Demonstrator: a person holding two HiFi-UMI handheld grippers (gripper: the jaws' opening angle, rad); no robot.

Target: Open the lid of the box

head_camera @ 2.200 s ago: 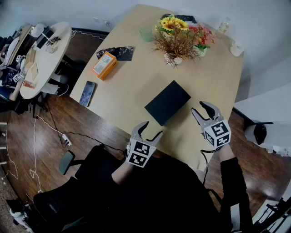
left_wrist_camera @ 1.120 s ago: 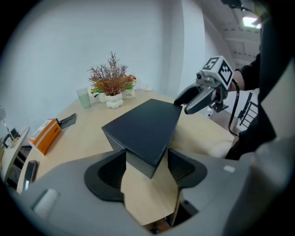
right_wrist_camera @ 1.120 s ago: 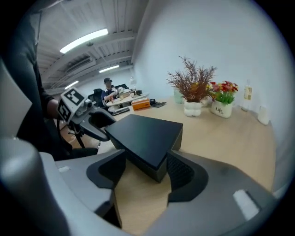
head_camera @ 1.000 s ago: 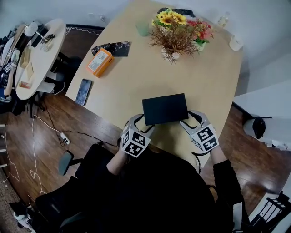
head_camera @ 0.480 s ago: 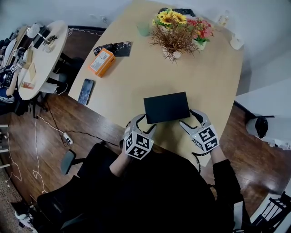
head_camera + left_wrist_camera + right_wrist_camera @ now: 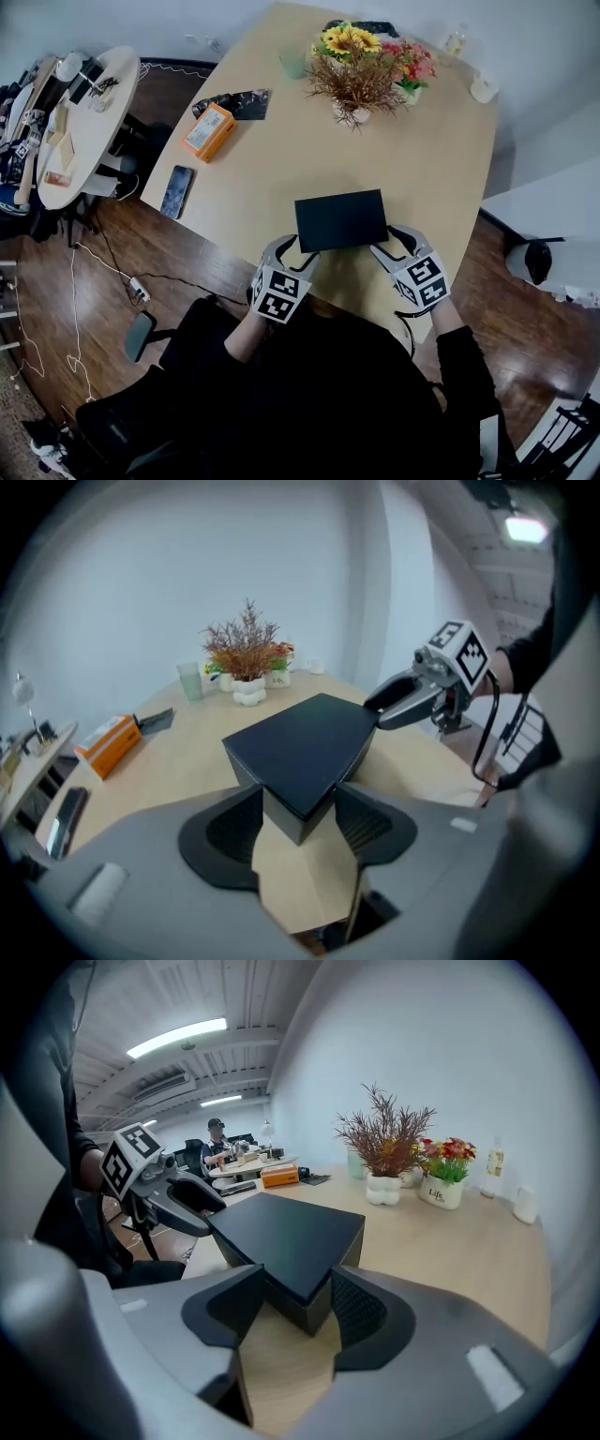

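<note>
A flat black box (image 6: 339,220) with its lid down lies near the front edge of the tan table (image 6: 431,159). My left gripper (image 6: 298,251) stands at the box's near left corner and my right gripper (image 6: 384,242) at its near right corner. In the left gripper view that corner of the box (image 6: 300,742) pokes between my left gripper's (image 6: 300,813) closing jaws, and the pads' ribbed faces still show. The right gripper view has the other corner of the box (image 6: 286,1237) between my right gripper's (image 6: 289,1302) jaws, which are also closing. The lid lies flat on the box.
At the table's far end stand a dried plant in a white vase (image 6: 361,84), flowers (image 6: 412,66), a green cup (image 6: 298,64) and a white cup (image 6: 484,89). An orange carton (image 6: 208,131) and a phone (image 6: 175,190) lie at the left. A cluttered round table (image 6: 80,122) stands further left.
The box, earlier skewed and further out, now lies square to the table's front edge. Both grippers have moved in to its near corners. Over the last second little has shifted.
</note>
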